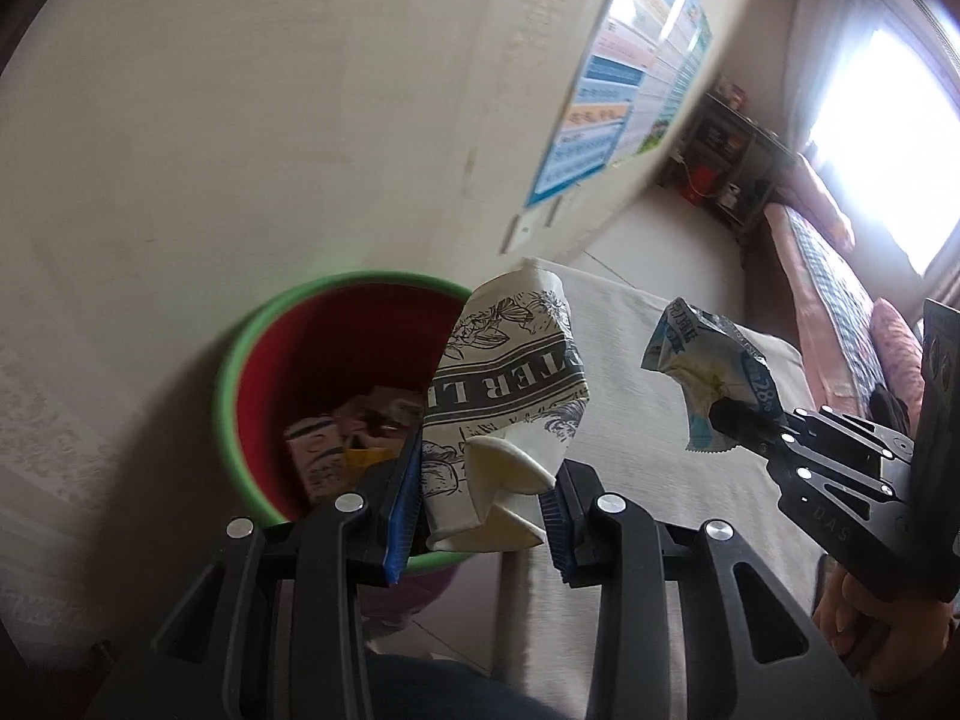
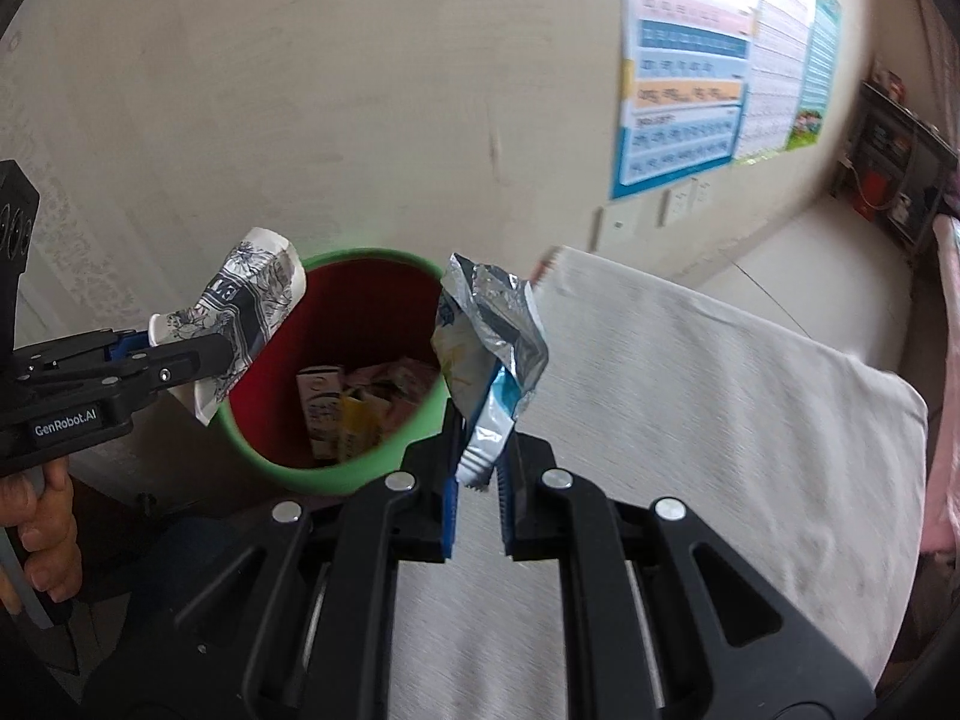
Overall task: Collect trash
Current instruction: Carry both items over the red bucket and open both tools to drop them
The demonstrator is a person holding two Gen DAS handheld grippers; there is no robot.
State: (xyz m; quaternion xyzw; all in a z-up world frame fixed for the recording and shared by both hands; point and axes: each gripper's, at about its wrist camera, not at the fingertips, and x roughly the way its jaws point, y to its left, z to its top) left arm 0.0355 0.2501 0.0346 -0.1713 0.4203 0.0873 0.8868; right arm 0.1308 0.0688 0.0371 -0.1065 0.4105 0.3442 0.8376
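Green-rimmed bin [image 2: 336, 474], red inside, stands against the wall with cartons in it. Left hand-held gripper [image 1: 480, 498] clamps a crushed paper cup [image 1: 510, 384] over the rim. Right hand-held gripper [image 2: 477, 480] pinches a foil wrapper [image 2: 486, 330] beside the rim.

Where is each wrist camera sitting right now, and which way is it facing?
Left wrist: on the left gripper, looking down past its crushed paper cup into the green-rimmed bin; the right gripper and its hand show at right.
Right wrist: on the right gripper, looking down past its foil wrapper at the same bin; the left gripper shows at left.
Shared: bin, wall poster, white cushion.
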